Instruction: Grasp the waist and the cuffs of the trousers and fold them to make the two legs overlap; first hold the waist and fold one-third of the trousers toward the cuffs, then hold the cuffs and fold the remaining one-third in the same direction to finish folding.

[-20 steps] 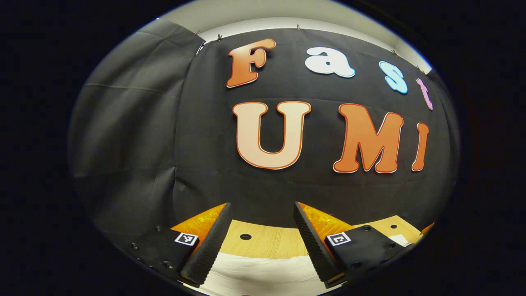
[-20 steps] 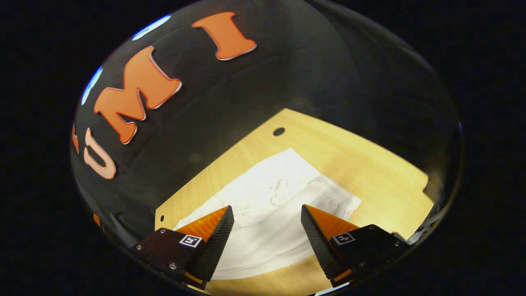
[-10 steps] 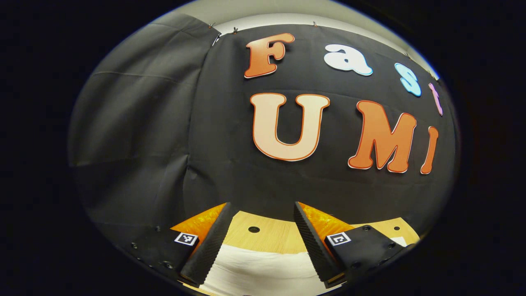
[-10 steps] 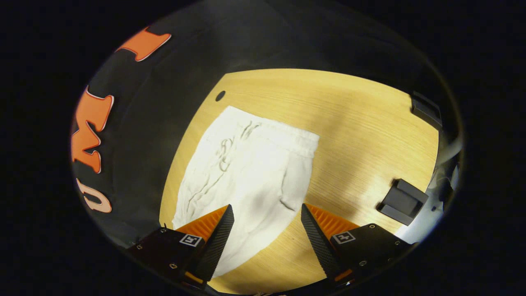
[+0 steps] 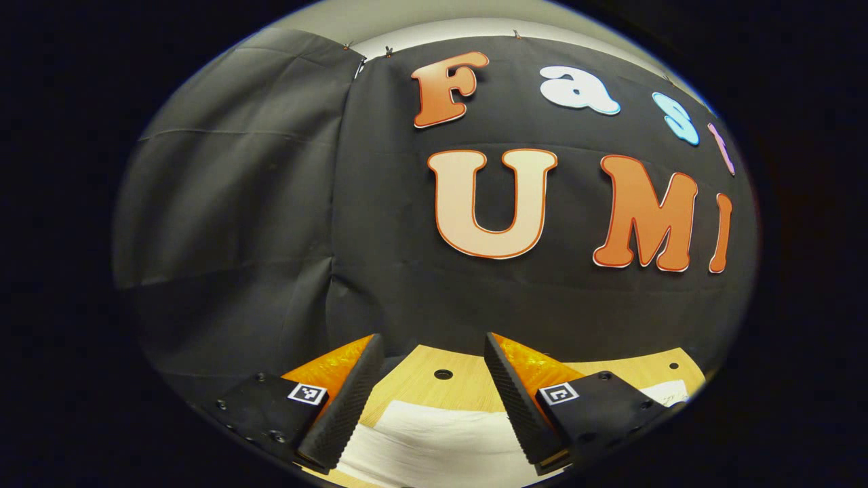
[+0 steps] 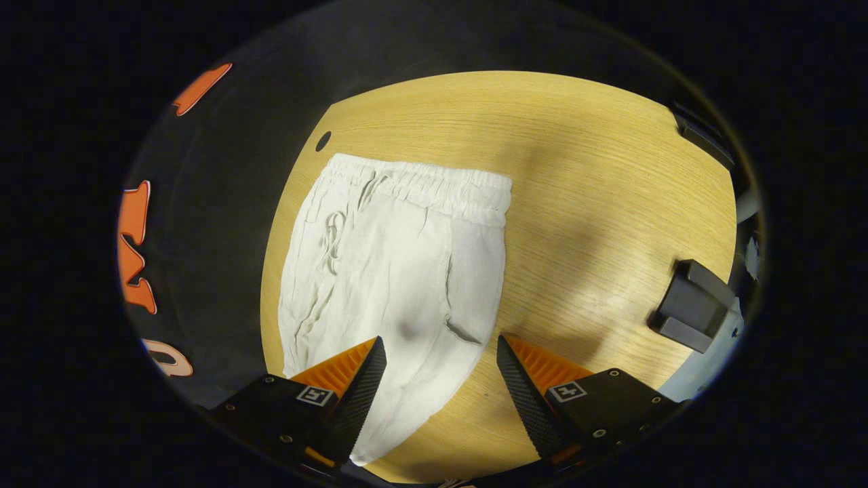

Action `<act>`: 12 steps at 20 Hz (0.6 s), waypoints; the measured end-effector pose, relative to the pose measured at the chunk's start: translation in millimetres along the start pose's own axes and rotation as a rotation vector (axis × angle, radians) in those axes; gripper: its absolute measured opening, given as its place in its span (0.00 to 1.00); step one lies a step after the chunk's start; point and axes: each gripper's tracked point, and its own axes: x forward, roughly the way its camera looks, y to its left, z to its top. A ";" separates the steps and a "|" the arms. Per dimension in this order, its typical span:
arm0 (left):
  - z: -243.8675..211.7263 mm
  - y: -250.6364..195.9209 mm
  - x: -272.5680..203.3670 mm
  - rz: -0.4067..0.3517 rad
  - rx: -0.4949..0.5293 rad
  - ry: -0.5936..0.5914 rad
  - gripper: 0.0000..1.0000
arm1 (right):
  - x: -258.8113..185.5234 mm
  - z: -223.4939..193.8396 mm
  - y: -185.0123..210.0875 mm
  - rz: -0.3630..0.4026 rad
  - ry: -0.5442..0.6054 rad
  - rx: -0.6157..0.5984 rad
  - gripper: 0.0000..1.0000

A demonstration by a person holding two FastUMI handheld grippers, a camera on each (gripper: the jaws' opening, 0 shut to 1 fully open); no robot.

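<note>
left gripper [image 5: 428, 396] released | right gripper [image 6: 437, 396] released (empty) | trousers [image 6: 400, 271] flat on table [image 6: 597, 203]

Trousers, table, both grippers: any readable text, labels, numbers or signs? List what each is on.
Trousers: none, plain white cloth.
Table: none, bare wood grain.
Black block at the table's edge: none that shows.
Right gripper: square black-and-white marker tags, a coded pattern, not words.
Left gripper: the same kind of tags, not readable as text.
</note>
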 end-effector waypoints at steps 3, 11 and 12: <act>-5.9 8.3 -1.3 0.021 -0.019 0.011 0.98 | 2.8 4.6 4.5 0.011 0.013 0.037 0.99; -18.3 23.6 -0.6 0.056 -0.074 0.039 0.98 | 17.6 3.9 4.5 -0.013 0.048 0.064 0.55; -19.6 27.2 -1.0 0.066 -0.077 0.044 0.98 | 20.7 3.7 4.0 -0.012 0.048 0.068 0.37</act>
